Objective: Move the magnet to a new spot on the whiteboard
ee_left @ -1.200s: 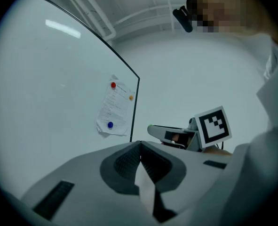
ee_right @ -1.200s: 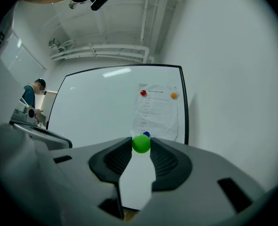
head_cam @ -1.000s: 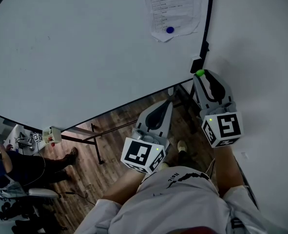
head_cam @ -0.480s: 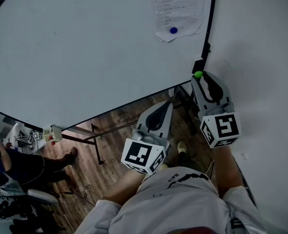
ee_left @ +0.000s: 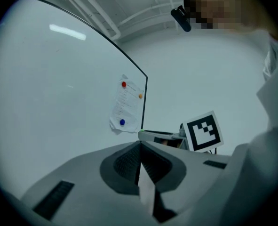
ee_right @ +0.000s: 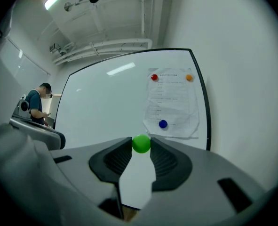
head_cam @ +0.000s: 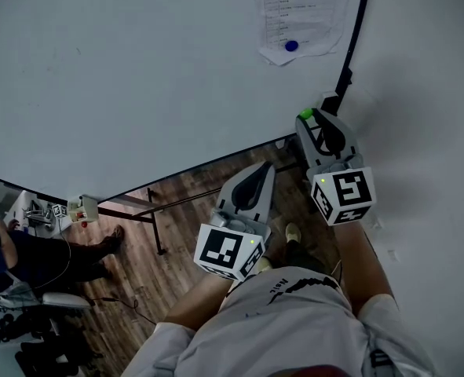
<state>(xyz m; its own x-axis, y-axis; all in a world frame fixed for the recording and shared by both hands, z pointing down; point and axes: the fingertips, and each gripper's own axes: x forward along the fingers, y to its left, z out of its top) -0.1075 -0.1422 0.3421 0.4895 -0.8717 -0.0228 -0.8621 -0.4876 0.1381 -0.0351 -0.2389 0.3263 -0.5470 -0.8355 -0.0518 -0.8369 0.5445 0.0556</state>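
A round green magnet (ee_right: 141, 143) is pinched between the tips of my right gripper (ee_right: 141, 145), clear of the whiteboard (ee_right: 110, 107). In the head view the green magnet (head_cam: 305, 114) shows at the tip of the right gripper (head_cam: 308, 118), just below the whiteboard's (head_cam: 137, 77) lower right corner. My left gripper (head_cam: 257, 181) hangs lower, its jaws pressed together with nothing between them. A paper sheet (ee_right: 172, 105) hangs on the board under a red magnet (ee_right: 154, 77), an orange magnet (ee_right: 189, 77) and a blue magnet (ee_right: 162, 124).
The whiteboard's black frame (head_cam: 349, 53) runs beside a white wall (head_cam: 428, 93). The board's stand legs (head_cam: 157, 226) rest on a wooden floor. A person (head_cam: 20, 261) stands at the lower left near a cart (head_cam: 47, 210) with small items.
The right gripper with the green magnet has shifted left and slightly up toward the board's lower edge. The view has swung, so the paper sits further right. The left gripper stays put.
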